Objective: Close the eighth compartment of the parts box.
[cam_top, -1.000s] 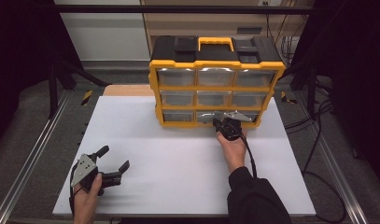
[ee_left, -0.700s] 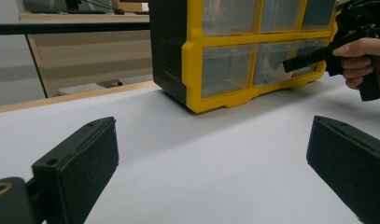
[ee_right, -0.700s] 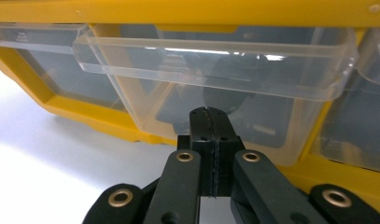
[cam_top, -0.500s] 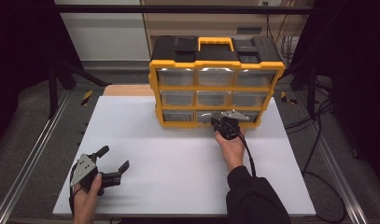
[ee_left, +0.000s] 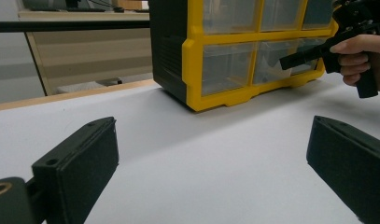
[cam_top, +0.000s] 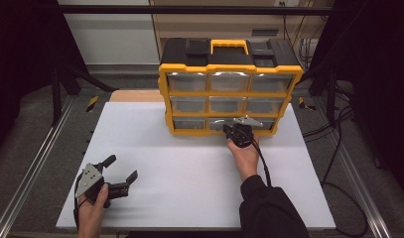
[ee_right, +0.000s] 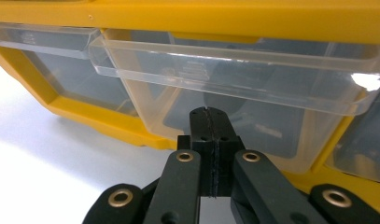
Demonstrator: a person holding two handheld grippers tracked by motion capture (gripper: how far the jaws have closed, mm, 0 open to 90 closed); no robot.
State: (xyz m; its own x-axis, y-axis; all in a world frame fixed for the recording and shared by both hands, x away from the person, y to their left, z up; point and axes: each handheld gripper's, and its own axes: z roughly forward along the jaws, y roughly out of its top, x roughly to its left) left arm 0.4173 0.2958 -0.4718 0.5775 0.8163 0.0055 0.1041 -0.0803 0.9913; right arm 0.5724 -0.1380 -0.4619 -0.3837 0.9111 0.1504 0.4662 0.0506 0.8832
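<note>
— White bench top (cam_top: pixel 189 163) under both my hands, dark room all round it. What's your right claw doing?

— My right claw (ee_right: pixel 210 122) has its jaws pressed flat together, nothing between them. Its tip sits just under the clear lip of the middle drawer (ee_right: pixel 234 70) in the bottom row of the organizer; whether it touches the plastic, I cannot tell. From above, that claw (cam_top: pixel 237 133) is right at the front of the yellow and black organizer (cam_top: pixel 229 84).

— And the drawer?

— Drawn out a little from the frame; its front stands proud of the drawer beside it (ee_right: pixel 43 42).

— Where does the organizer stand?

— Upright near the far edge of the bench, slightly toward the right side, three rows of three clear drawers facing me, a yellow handle (cam_top: pixel 230 46) on top.

— Your left claw?

— My left claw (cam_top: pixel 121 173) has its jaws wide apart and empty, near the bench's near left corner, well apart from the organizer. Its own view looks across bare bench to the organizer's corner (ee_left: pixel 192 74).
</note>
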